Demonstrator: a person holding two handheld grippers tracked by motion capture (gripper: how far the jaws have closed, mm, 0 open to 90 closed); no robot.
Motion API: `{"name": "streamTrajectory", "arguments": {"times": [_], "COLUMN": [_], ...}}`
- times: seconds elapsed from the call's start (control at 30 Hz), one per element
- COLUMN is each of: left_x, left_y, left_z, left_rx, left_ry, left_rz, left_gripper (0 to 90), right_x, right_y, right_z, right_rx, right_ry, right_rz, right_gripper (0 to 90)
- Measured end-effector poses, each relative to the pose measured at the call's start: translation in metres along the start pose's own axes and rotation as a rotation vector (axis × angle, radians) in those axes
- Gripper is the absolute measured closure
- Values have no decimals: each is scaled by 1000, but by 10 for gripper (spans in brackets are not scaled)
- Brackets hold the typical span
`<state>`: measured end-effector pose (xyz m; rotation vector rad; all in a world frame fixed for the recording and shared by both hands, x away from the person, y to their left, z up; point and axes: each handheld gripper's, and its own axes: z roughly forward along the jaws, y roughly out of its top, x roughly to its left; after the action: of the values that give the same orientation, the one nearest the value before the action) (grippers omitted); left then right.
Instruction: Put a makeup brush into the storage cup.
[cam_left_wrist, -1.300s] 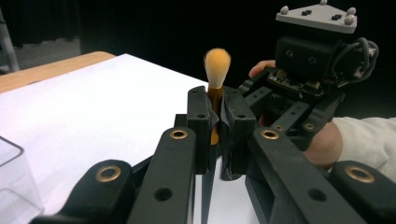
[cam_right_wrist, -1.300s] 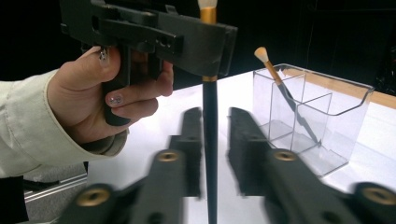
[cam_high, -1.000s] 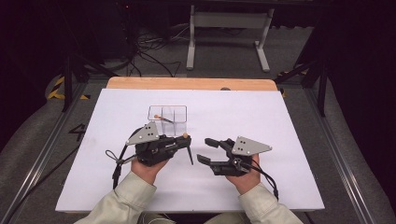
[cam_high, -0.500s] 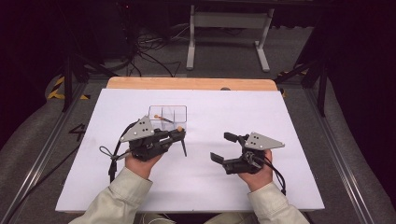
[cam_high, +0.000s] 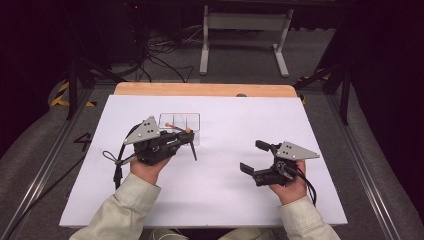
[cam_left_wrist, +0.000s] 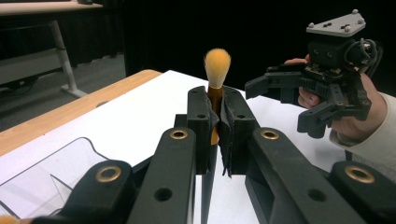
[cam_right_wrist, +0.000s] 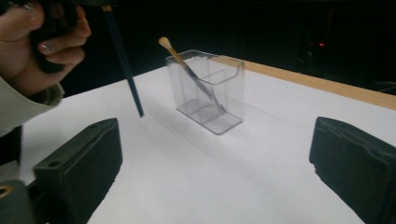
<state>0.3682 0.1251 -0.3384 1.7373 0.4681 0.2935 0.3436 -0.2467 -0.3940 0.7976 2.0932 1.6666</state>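
Now the right gripper (cam_high: 256, 160), at five o'clock on the table (cam_high: 225, 200), has just been opening with nothing between its jaws, so the makeup brush (cam_left_wrist: 216, 70) rests solely in the clamped left gripper (cam_high: 186, 142) beside the clear organizer (cam_high: 192, 118), apparently ready for insertion

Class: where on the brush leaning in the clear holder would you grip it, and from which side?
Grip the brush in the holder on its upper handle, just under the bristles, coming from above: it leans out over the clear holder rim, whose walls enclose its lower part.
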Motion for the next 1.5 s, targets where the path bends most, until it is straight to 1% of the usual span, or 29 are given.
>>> {"name": "streamTrajectory", "arguments": {"times": [0.07, 0.1, 0.13, 0.17, 0.2, 0.23, 0.27, 0.3, 0.33, 0.37, 0.4, 0.43, 0.47, 0.5, 0.6, 0.63, 0.7, 0.8, 0.83, 0.9, 0.97, 1.0, 1.07, 1.1, 1.17, 1.23, 1.37, 1.43, 1.5], "left_x": [2, 2, 4, 4, 5, 6, 6, 8, 10, 10, 10, 12, 12, 13, 18, 20, 21, 24, 27, 28, 31, 31, 34, 36, 38, 40, 47, 50, 53], "left_y": [1, 1, 1, 1, 2, 3, 3, 4, 6, 6, 6, 8, 8, 8, 10, 12, 13, 16, 18, 19, 21, 21, 22, 23, 23, 24, 24, 24, 24], "left_z": [1, 1, 1, 1, 1, 1, 1, 1, 1, 1, 2, 2, 2, 3, 3, 3, 3, 2, 2, 2, 2, 2, 2, 2, 1, 2, 2, 2, 3], "left_rx": [1, 1, 4, 4, 5, 5, 7, 3, 5, 5, 2, 6, 6, 9, 3, 5, 7, -2, -9, -3, -4, -3, -9, -14, -16, -18, -17, -19, -21], "left_ry": [2, 2, 4, 4, 7, 9, 10, 12, 18, 18, 20, 25, 25, 30, 39, 47, 51, 66, 77, 80, 94, 97, 106, 108, 118, 133, 151, 156, 165], "left_rz": [1, 1, -1, -1, 0, -2, -11, -9, -3, -3, 3, 6, 6, 9, 1, 0, -1, 4, 6, 2, 7, 3, -1, -2, -3, 2, -6, -16, -18], "left_gripper": [837, 837, 837, 837, 837, 837, 837, 837, 837, 837, 837, 837, 837, 837, 837, 837, 837, 837, 837, 838, 837, 838, 837, 837, 837, 837, 837, 837, 837], "right_x": [-3, -3, -6, -6, -7, -9, -10, -10, -10, -11, -11, -9, -9, -9, -9, -9, -10, -11, -12, -12, -13, -13, -14, -15, -16, -16, -18, -19, -20], "right_y": [-1, -1, -3, -3, -4, -4, -6, -7, -7, -9, -9, -11, -11, -12, -12, -13, -14, -16, -17, -18, -19, -20, -22, -24, -24, -26, -29, -30, -30], "right_z": [-3, -3, -5, -5, -6, -7, -9, -9, -9, -9, -9, -10, -10, -10, -11, -12, -12, -13, -14, -15, -16, -16, -17, -18, -18, -19, -22, -23, -24], "right_rx": [1, 1, -3, -3, -3, -8, -35, -43, -34, -21, -21, -15, -15, -18, -12, -8, -4, 4, 11, 17, 24, 28, 41, 47, 48, 46, 54, 52, 53], "right_ry": [-42, -42, -86, -86, -93, -89, -86, -110, -128, -140, -140, -154, -154, -157, -160, -172, -180, -187, -188, -191, -189, -190, -193, -195, -191, -202, -216, -219, -226], "right_rz": [0, 0, 6, 6, 18, 27, 56, 60, 48, -8, -8, -55, -55, -67, -78, -80, -83, -86, -83, -83, -86, -86, -85, -73, -71, -65, -52, -46, -50], "right_gripper": [7, 7, 8, 8, 7, 3, 5, 5, 11, 10, 10, 9, 9, 9, 8, 8, 8, 8, 8, 8, 8, 8, 8, 8, 8, 8, 8, 8, 8]}}
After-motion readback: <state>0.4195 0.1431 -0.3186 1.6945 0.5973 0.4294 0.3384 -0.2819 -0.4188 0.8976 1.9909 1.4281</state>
